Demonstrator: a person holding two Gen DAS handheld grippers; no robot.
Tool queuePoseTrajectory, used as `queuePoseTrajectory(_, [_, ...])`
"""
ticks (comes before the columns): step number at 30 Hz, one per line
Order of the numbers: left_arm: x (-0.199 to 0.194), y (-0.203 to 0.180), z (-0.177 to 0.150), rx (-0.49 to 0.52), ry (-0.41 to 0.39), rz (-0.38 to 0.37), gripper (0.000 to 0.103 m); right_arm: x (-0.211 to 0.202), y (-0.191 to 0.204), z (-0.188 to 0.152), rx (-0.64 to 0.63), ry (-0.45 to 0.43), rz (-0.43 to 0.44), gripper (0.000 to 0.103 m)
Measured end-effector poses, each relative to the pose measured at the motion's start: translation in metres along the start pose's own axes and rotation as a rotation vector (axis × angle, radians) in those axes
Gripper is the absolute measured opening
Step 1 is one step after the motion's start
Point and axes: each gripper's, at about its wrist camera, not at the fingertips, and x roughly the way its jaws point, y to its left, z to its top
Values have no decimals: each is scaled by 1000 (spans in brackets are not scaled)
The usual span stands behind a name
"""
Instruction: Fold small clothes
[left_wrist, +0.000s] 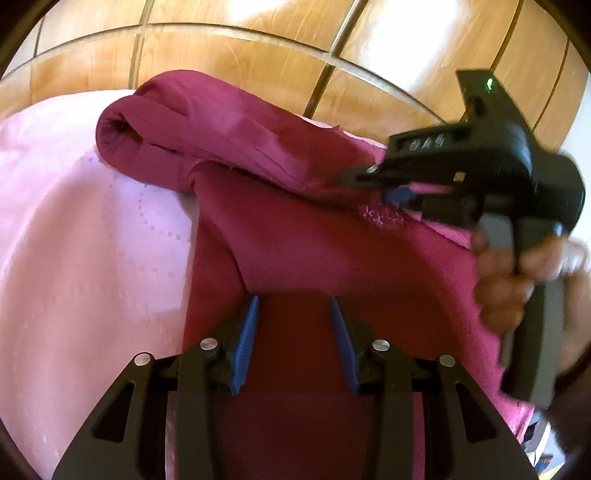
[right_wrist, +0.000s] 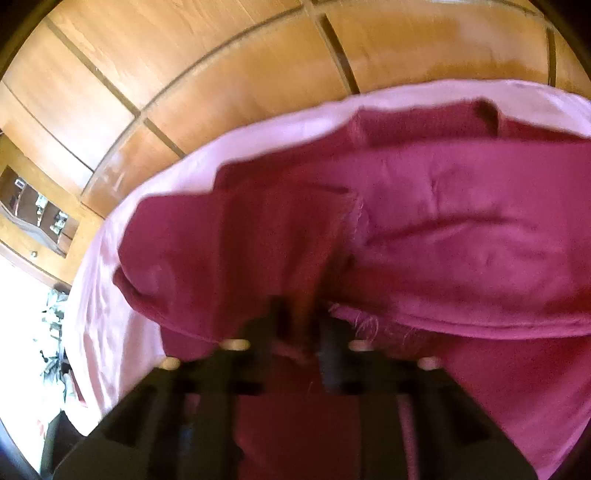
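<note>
1. L gripper (left_wrist: 295, 314): black frame w/ blue ribbed pads (left_wrist: 246, 343), seen from its own wrist cam. Jaws part-open, pads apart; the magenta garment (left_wrist: 280, 236) fills the gap below them but neither pad visibly presses on it. Nothing gripped.

2. R gripper (left_wrist: 397, 194): black body, green indicator light on top, held by a person's hand (left_wrist: 517, 273) at R edge of L cam view; motion-blurred. Fingers closed tight on a fold of the garment near a patch of pale frayed threads (left_wrist: 380, 216). In the R wrist view the same gripper (right_wrist: 301, 332) is blurred, fingers drawn together w/ cloth pinched between and bunching up out of them.

3. Garment, magenta: main item. Spread across a pale pink bedsheet (left_wrist: 92, 229). In L cam view the far end is rolled/folded into a thick tube w/ open end facing L; near part lies flatter under L gripper. In R wrist view a flap is lifted up from the R gripper's pinch, w/ creased layers to the R and the frayed edge just beside the fingers.

4. Bedsheet, pale pink: faint dotted pattern, under the garment, bare at L in both views.

5. Wooden panelling (left_wrist: 240, 48): glossy, brown, w/ dark seams; beyond the sheet.

6. Wall recess (right_wrist: 40, 214) in R wrist view, far L: small items inside, too blurred to ID.
</note>
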Motion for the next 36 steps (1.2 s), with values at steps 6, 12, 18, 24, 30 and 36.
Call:
queuePoseTrajectory(6, [4,-1,0,-2,-5,-5,39,-86,-1,41,-94,-182,-43,5])
queuePoseTrajectory(12, [5,-2,0,-1,-6,-4,39,-151,-37,61,-110,-306,-144,5])
queuePoseTrajectory(18, [6,-4,2,1,-6,-1,39,-142,-116,45,27,-253,-283,5])
queuePoseTrajectory(24, [5,-5,4,8,-3,6,39,-95,-201,11,231,-126,-385,5])
queuePoseTrajectory(30, [1,-9,18,6,75,27,39,-90,-211,-8,241,-102,-393,10])
queuePoseTrajectory(36, [-18,-13,62,-33,-1,-14,39,-127,-187,-7,173,-221,-440,71])
